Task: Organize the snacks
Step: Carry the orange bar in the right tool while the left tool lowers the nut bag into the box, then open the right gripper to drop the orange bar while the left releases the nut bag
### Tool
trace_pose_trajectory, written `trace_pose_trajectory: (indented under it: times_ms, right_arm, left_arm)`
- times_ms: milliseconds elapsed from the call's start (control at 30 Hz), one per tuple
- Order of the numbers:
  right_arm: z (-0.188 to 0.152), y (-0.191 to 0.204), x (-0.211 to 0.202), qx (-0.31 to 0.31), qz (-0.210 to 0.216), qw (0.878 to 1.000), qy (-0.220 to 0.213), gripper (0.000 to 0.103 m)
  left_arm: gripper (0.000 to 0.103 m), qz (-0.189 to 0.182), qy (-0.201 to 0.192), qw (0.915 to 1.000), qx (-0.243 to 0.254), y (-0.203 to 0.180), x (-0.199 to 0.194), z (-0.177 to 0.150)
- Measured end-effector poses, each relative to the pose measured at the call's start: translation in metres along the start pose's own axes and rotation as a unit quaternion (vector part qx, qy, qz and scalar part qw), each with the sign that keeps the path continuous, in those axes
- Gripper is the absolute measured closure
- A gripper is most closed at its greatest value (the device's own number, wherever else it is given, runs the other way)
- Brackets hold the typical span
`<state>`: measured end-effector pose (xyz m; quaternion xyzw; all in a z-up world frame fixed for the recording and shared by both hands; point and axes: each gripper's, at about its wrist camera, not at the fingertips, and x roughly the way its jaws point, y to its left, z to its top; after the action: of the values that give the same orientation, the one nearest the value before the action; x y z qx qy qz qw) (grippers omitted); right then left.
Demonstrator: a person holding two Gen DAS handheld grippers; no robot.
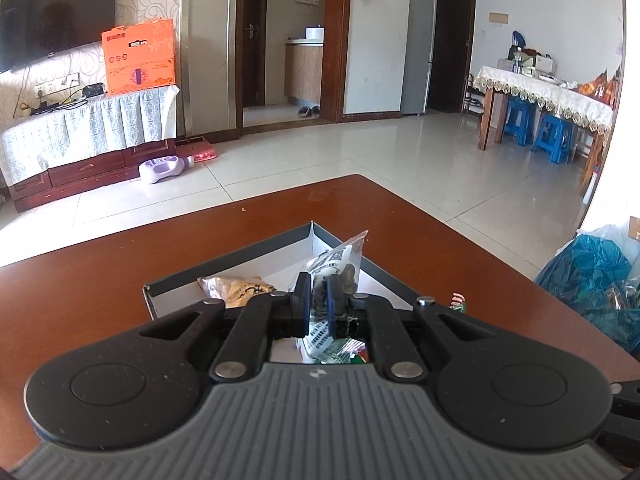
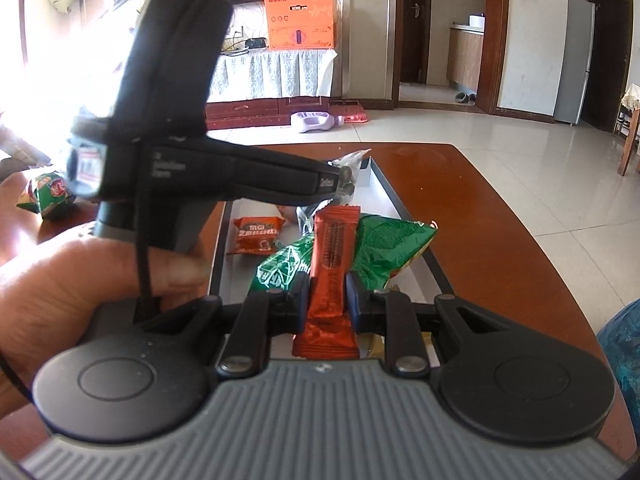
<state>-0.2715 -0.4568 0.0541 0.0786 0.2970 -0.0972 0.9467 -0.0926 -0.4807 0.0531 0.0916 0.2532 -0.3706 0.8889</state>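
Over the box [image 1: 256, 252] we hold a clear packet [image 1: 340, 256] clamped in the left gripper [image 1: 318, 304], an orange bar [image 2: 330, 256] in the right gripper [image 2: 327, 300]; next, release both inside

You are looking at two black hand-held grippers, the left hand-held gripper [image 2: 340, 184] and the right hand-held gripper [image 2: 326, 300]. One shallow grey-rimmed white-lined cardboard tray [image 2: 394, 196] is sitting on one reddish-brown wooden desk [image 2: 460, 208]. You are seeing six snack packets: one clear packet of dark pieces [image 1: 340, 256], one yellow-brown packet [image 1: 236, 286], one long orange-red wrapper [image 2: 330, 264], one small orange packet [image 2: 258, 234], one green crinkled bag [image 2: 384, 248], and one green-and-red bag [image 2: 48, 194] off the tray.
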Motion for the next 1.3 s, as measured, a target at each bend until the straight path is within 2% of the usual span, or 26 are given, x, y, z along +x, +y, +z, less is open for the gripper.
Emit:
trace_pose_trajectory:
  times_ms: [233,567,933,1100,1300]
  right_arm:
    - [0.002,-0.001,0.006,0.004,0.016,1.000,0.013,0.081]
    - [0.004,-0.002,0.011,-0.001,0.026,0.999,0.033,0.081]
    - [0.007,-0.003,0.029,-0.010,0.011,0.999,0.034,0.081]
    - [0.003,-0.003,0.025,-0.006,0.014,0.999,0.035,0.081]
    - [0.003,-0.006,0.021,0.002,0.008,1.000,0.023,0.078]
  left_arm:
    - [0.094,-0.005,0.003,1.0000,0.005,-0.002,0.010,-0.005]
    - [0.093,-0.014,-0.007,0.9999,-0.003,0.002,-0.004,-0.015]
    - [0.091,0.013,-0.006,0.9999,-0.001,-0.002,-0.006,-0.019]
    - [0.083,0.016,0.001,0.9999,-0.004,-0.002,-0.011,-0.021]
    - [0.062,0.027,0.001,0.9996,-0.004,0.000,-0.015,-0.022]
